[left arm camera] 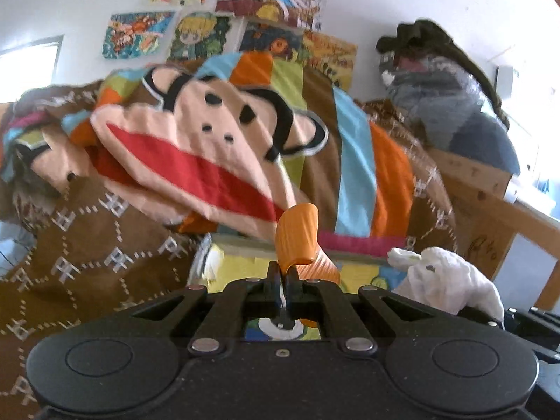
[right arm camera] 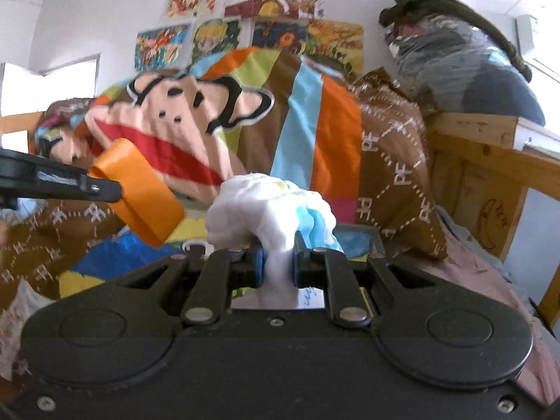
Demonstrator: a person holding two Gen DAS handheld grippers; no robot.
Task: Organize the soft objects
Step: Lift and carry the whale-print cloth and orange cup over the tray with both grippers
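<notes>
My left gripper (left arm camera: 283,280) is shut on a folded orange ribbed strip (left arm camera: 297,238), which sticks up and forward from its jaws. In the right wrist view that gripper (right arm camera: 105,185) comes in from the left, the orange strip (right arm camera: 140,192) hanging from its tip. My right gripper (right arm camera: 276,262) is shut on a bunched white cloth (right arm camera: 269,206) with a light blue stripe, which bulges above the jaws. The left wrist view shows this white cloth (left arm camera: 448,280) at the lower right. Both hang in front of a crumpled brown monkey-face blanket (left arm camera: 210,147) (right arm camera: 196,122).
The blanket lies heaped on a bed with a yellow and blue sheet (right arm camera: 105,262). A wooden bed frame (left arm camera: 483,203) (right arm camera: 472,182) stands on the right, with bagged clothes (left arm camera: 448,98) (right arm camera: 455,56) piled on top. Cartoon posters (right arm camera: 252,10) cover the white wall behind.
</notes>
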